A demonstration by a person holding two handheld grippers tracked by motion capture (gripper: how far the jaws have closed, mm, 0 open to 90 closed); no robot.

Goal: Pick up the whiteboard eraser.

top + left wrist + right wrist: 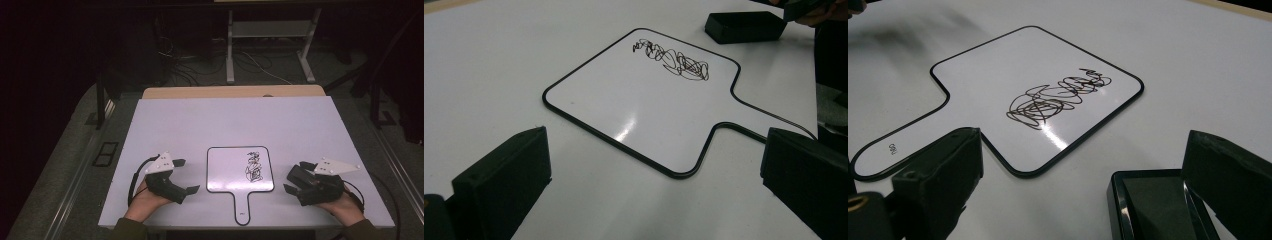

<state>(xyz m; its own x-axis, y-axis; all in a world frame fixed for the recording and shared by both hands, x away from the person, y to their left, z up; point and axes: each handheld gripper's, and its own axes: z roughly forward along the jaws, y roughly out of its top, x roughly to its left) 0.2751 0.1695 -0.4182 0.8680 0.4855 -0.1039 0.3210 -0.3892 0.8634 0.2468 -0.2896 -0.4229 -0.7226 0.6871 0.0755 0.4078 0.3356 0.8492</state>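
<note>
Left gripper [186,176] resting on the white table [200,120], jaws spread and empty, paddle-shaped whiteboard [227,172] with a black scribble [254,167] lying flat between, black eraser [299,174] just beside the right gripper [295,176], jaws wide, gripping nothing.

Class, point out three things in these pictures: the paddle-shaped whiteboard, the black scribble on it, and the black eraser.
whiteboard [227,167], high view, bare left half.
scribble [676,61], left gripper view, middle of the tangle.
eraser [1155,202], right gripper view, dark top face.
</note>
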